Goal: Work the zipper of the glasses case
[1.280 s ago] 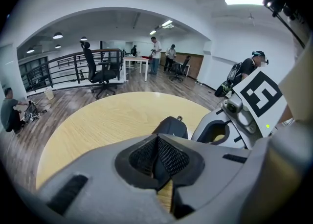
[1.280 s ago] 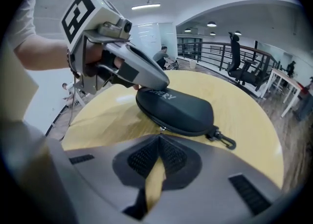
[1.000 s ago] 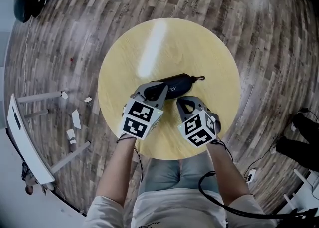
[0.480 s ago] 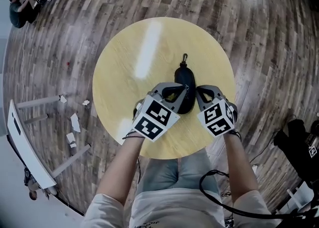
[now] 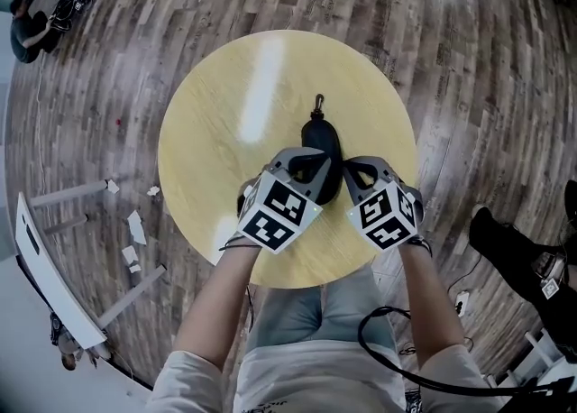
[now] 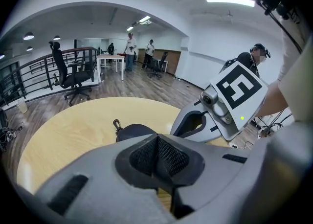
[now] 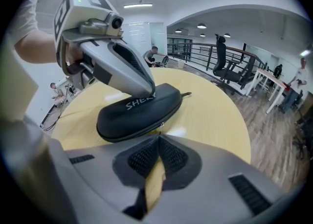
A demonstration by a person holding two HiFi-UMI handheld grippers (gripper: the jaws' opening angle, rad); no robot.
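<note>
Matt glasses case [image 7: 139, 110], satin wood worktop [image 5: 225, 132]
Case shell smooth black; worktop grain pale, lightly glossy; floor [image 5: 451, 41] streaky grey wood planks.

1. We are holding the left gripper [image 5: 311, 160] out ahead, its jaws pressed together
2. We are holding the right gripper [image 5: 352, 172] just beside it, jaws likewise closed, both forearms [image 5: 221, 303] angling inward

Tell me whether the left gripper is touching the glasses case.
Touching. In the right gripper view the left gripper rests tip-down on the glasses case, no gap visible.
</note>
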